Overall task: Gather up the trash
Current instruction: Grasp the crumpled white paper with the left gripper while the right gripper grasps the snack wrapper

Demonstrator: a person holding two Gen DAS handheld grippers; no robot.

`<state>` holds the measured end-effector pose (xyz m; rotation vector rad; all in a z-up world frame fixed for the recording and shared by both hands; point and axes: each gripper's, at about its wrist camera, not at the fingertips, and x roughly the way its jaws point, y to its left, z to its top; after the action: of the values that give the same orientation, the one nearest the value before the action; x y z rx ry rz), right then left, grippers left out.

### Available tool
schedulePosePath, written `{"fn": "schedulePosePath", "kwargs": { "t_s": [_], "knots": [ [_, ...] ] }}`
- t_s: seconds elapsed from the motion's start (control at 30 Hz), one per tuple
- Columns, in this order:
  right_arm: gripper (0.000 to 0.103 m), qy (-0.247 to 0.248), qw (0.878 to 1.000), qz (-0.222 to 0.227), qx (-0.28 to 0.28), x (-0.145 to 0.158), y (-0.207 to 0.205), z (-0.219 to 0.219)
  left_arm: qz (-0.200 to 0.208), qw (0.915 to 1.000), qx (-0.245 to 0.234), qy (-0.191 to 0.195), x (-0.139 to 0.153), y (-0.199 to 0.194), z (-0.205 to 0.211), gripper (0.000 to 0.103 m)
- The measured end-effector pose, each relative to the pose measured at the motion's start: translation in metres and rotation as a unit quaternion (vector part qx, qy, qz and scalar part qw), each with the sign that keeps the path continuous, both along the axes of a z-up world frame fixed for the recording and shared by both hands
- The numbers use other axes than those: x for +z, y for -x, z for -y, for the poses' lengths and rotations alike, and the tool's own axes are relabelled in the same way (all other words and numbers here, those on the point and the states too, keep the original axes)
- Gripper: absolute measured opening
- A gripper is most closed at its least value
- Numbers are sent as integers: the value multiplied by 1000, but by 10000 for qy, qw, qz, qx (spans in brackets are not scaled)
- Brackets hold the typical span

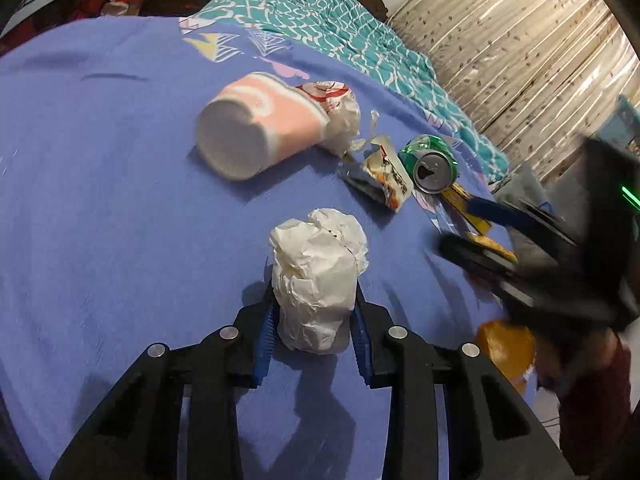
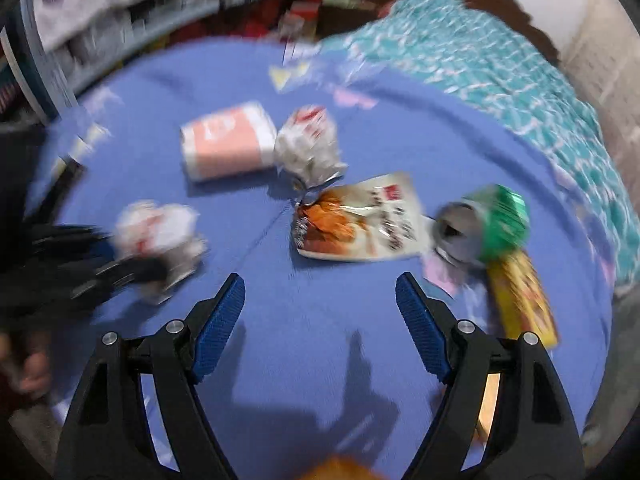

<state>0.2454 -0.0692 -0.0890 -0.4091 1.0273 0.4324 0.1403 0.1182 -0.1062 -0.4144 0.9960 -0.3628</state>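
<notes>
Left tongs (image 1: 316, 312): blue pads closed on the crumpled white paper ball (image 1: 318, 276), upright between them. Right tongs (image 2: 320, 320): wide open, empty; printed foil snack wrapper (image 2: 360, 220) lies just ahead, long axis crosswise.

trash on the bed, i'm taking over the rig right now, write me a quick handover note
Left gripper: closed on the crumpled paper ball, pads against its sides.
Right gripper: open, empty, above the blue bedspread.
Lying on the bed: pink cup, crumpled wrapper, snack packet, green can, yellow packet.
Done: paper ball gripped.
Left: bin it and gather the other five; no bin in view.
</notes>
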Motion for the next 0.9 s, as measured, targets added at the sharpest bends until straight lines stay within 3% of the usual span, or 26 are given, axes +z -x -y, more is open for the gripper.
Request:
{"fn": "schedulePosePath", "kwargs": {
  "t_s": [0.13,0.17,0.23,0.3,0.33,0.5,0.6,0.73,0.83,0.87,0.9],
  "knots": [
    [72,528,9985,78,-152,-20,-24,-15,96,9999,1,30,-1,13,-8,31],
    [47,497,9985,-106,-203,-25,-28,-12,90,9999,2,51,-1,14,-9,31],
    [36,285,9990,-112,-311,-18,-22,-3,83,9999,-9,70,-1,15,-11,31],
    [10,271,9996,-35,-94,-6,3,-1,90,9999,-35,67,-1,15,-11,31],
    [7,113,9998,-133,15,-1,19,2,93,9999,-41,70,-1,16,-11,31],
    [7,-48,9968,-71,798,16,115,1,73,9998,-111,118,0,15,-9,31],
    [10,-567,9949,-321,773,19,146,11,52,9998,-129,149,0,13,-8,32],
    [10,-1599,9824,-925,-272,17,109,47,-9,9996,-194,197,-1,7,-2,32],
    [12,-1929,9722,-1065,-794,14,67,69,59,9997,-240,94,1,8,4,33],
    [26,-2004,9684,-1164,-917,12,56,73,82,9997,-241,28,1,9,5,33],
    [60,-2148,9612,-1290,-1156,9,41,78,91,9997,-235,-23,-1,10,6,34]
  ]
}}
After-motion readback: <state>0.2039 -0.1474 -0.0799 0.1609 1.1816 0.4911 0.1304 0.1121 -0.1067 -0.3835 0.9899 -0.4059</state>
